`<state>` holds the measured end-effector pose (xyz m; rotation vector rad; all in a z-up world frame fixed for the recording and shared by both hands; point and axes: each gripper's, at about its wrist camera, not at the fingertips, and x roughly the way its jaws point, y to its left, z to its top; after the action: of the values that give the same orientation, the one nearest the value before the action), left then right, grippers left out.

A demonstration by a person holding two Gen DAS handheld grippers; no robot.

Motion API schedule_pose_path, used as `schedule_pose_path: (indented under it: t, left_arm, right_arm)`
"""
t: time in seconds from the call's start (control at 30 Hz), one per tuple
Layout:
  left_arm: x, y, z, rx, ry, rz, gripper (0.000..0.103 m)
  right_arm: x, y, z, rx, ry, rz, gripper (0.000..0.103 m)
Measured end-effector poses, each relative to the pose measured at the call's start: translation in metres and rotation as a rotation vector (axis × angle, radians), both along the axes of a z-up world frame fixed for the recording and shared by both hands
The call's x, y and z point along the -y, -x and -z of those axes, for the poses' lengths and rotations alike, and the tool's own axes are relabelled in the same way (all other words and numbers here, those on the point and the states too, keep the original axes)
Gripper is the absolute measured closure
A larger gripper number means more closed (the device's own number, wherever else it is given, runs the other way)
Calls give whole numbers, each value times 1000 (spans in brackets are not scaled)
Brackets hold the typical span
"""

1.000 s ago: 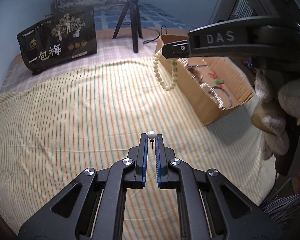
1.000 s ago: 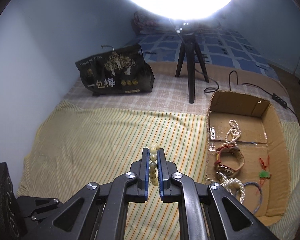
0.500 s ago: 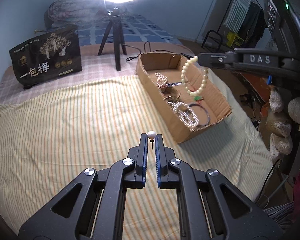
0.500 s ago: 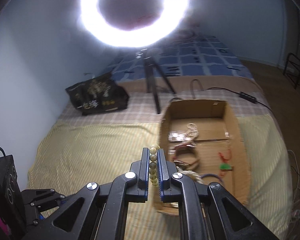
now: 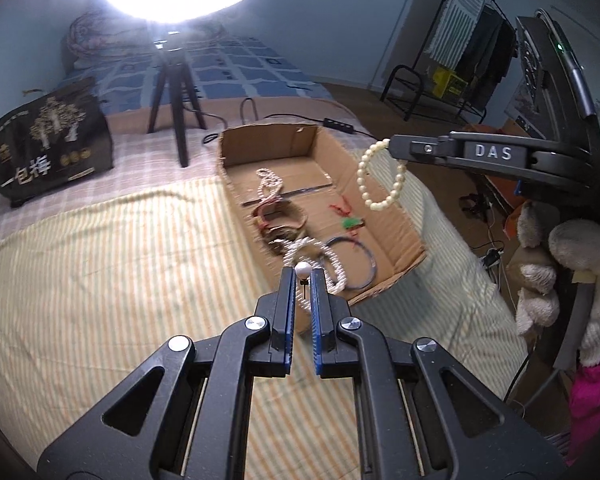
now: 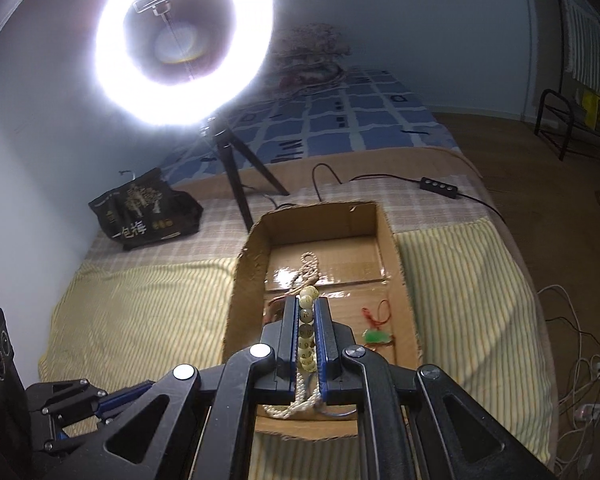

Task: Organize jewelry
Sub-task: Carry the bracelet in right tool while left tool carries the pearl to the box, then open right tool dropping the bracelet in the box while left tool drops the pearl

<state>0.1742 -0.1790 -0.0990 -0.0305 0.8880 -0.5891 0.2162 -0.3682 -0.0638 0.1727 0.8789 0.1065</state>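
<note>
- Holding: your right tool [image 6: 307,322] pinches the bead bracelet [image 5: 381,179] above the cardboard box [image 5: 404,222].
- Left tool [image 5: 303,282] pinches a pearl pin [image 5: 303,269] by the box's near corner.
- Lower before releasing; beads roll.

Both wrist views angled down over bed, near, sharing cardboard box [image 5: 396,236] and ring light [image 6: 182,42]

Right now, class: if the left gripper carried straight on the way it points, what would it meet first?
Probably the pearl strands in the cardboard box, just past the left gripper; depth is uncertain.
</note>
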Motion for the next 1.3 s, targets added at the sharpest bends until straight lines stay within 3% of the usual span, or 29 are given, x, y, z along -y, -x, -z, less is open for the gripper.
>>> schedule_pose_path:
  t: [0.53,0.8,1.3]
  left_arm:
    - [37,-28,16,-2,-14,7,98]
    - [55,-41,30,-27,-18,20,98]
    - [75,-44,41,-50,-45,55,98]
  right_arm:
    - [17,-32,16,-4,-15,14,98]
    - [25,-50,40,-31,-26,30,98]
    - [34,-59,59,-57,-23,25,94]
